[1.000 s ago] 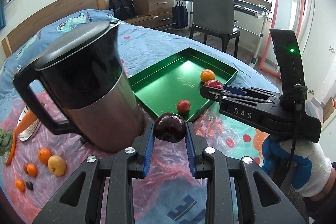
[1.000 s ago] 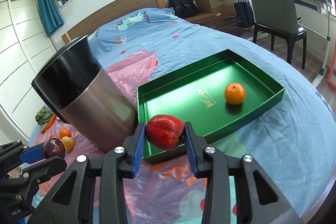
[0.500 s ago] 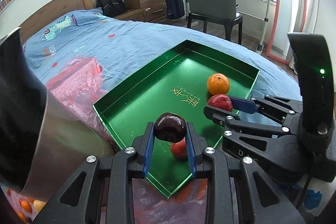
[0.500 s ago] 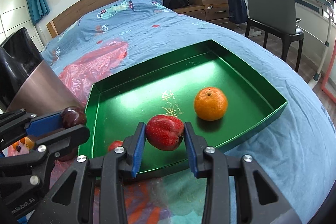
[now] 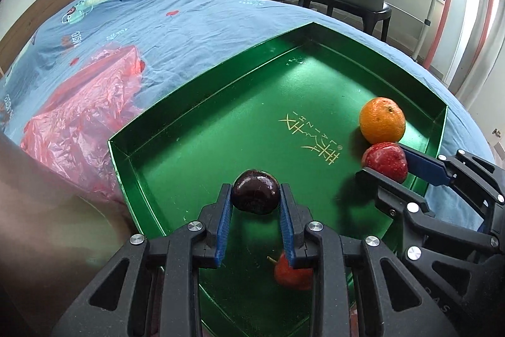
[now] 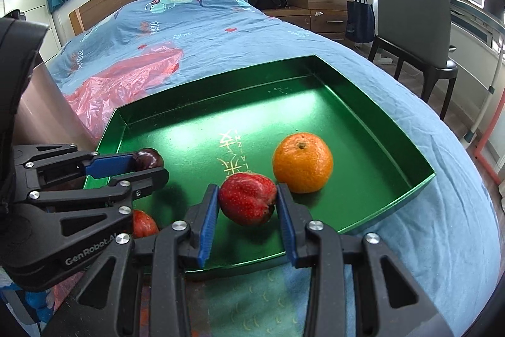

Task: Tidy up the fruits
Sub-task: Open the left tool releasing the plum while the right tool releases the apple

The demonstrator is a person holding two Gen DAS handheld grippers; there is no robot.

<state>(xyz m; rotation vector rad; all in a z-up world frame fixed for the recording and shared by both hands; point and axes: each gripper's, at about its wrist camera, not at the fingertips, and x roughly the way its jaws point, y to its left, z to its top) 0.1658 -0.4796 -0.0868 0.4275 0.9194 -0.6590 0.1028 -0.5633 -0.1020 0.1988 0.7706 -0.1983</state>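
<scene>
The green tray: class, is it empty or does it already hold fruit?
Not empty. The green tray holds an orange and a small red fruit on its floor; the strawberry and dark plum remain clamped in tongs.

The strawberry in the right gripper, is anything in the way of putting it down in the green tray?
Nothing visible blocks it. The right gripper holds the strawberry over bare floor of the green tray. The orange sits just beyond it, so it should go down short of that.
</scene>
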